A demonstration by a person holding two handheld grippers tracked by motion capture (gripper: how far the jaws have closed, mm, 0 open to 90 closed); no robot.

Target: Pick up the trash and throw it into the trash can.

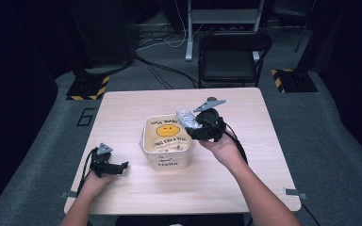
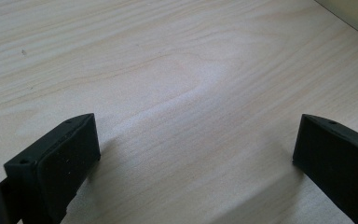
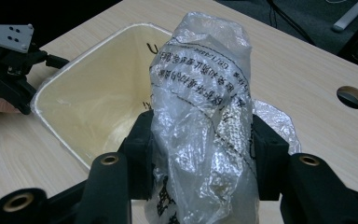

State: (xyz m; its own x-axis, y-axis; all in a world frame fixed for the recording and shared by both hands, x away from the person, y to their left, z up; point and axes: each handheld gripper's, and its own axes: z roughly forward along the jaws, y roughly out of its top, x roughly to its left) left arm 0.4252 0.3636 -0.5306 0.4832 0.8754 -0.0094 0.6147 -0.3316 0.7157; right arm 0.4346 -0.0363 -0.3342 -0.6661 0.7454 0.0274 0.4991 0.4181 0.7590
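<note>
We hold a crinkled clear plastic bag (image 3: pixel 205 116) with printed black lettering in the right tool (image 3: pixel 200 154), whose jaws pinch it from both sides around its middle. The bag sticks up past the jaw tips and hangs just above the near rim of the cream plastic tub (image 3: pixel 98 88), which sits directly ahead of this tool; from the high view the bag (image 1: pixel 187 118) is at the tub's (image 1: pixel 166 141) far right corner.

We judge the bag to be light, soft and slippery: the film crumples under the pads and would give no stiff edge to push against. A grip across the bunched middle, as now, seems best, since a loose corner could slide out or tear.

The left tool (image 1: pixel 107 165) rests low over the bare worktop (image 2: pixel 168 70), well apart from the tub, its jaws spread wide with nothing between them.

By count we see one bag, one tub with a yellow smiley face printed on it, two tools, and one folding chair (image 1: pixel 233 56) beyond the worktop's far edge.
</note>
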